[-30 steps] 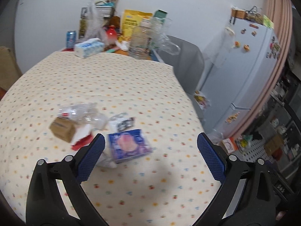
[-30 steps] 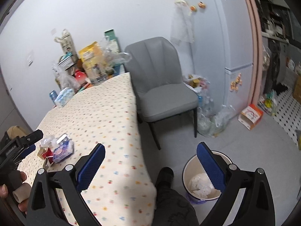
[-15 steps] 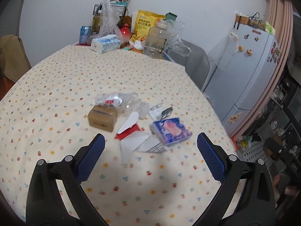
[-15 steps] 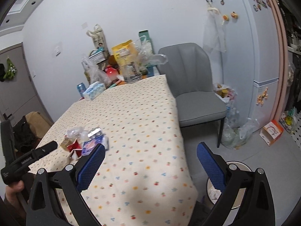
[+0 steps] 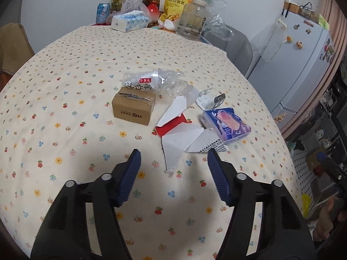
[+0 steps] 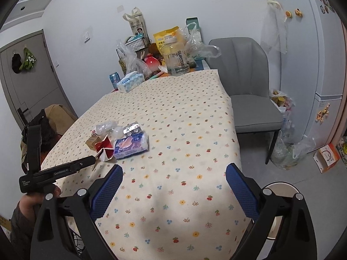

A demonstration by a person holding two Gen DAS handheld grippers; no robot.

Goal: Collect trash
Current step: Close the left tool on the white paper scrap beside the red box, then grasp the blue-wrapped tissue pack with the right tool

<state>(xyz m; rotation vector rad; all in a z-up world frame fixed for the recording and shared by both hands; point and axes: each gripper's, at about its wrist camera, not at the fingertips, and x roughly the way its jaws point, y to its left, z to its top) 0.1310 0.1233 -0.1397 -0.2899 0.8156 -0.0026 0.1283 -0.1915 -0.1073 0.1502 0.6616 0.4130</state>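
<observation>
My left gripper (image 5: pixel 173 162) is wide open and holds nothing; its two blue fingers (image 5: pixel 130 175) hang just above the table, close to the pile of trash; my right gripper (image 6: pixel 173 186) is wide open too and empty, over the near end of the table and farther from the pile.

The trash sits in a small heap on the flowery tablecloth (image 5: pixel 65 130); nearest my left gripper is a torn white and red paper carton (image 5: pixel 184 138), lying flat; touching its right side is a blue and pink tissue pack (image 5: pixel 226 123); to the left of the carton stands a small brown box (image 5: pixel 134 106); a crumpled clear plastic bag (image 5: pixel 156 82) lies behind the box and touches it; a little silver pill sheet (image 5: pixel 219 99) lies just behind the tissue pack.

At the far end of the table I see a tissue box (image 5: pixel 130 20), a big clear jar (image 5: pixel 193 19), a yellow snack bag (image 5: pixel 175 2) and a drink can (image 5: pixel 103 13); a grey chair (image 6: pixel 249 86) stands beside the table; a white bin (image 6: pixel 279 195) sits on the floor near my right gripper; a pale fridge (image 6: pixel 321 54) stands past the chair.
</observation>
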